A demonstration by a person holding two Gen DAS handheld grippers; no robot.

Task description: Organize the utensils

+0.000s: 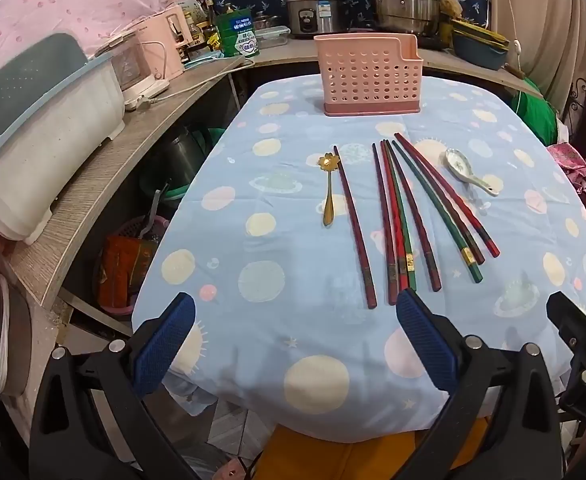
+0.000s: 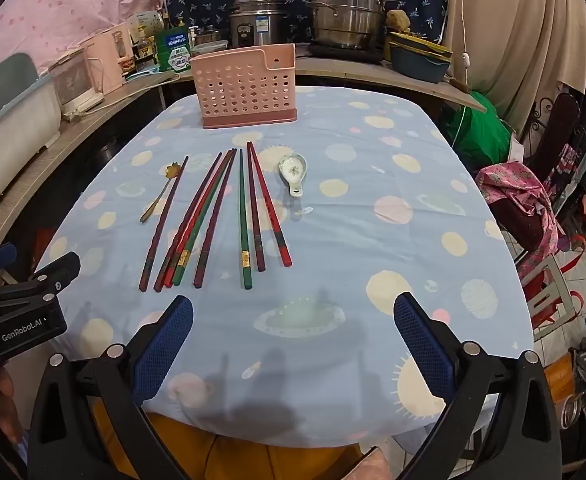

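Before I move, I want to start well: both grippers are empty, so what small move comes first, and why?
Probably ease the right gripper forward toward the near ends of the chopsticks. Both grippers are open and hold nothing; the left gripper waits at the near edge too. Every utensil lies flat on the cloth, none in the pink holder yet, and the chopstick ends are the closest things.

Bright, even indoor light, soft shadows on the tablecloth (image 2: 333, 240), sharp centre, strong fisheye bending with dark corners.
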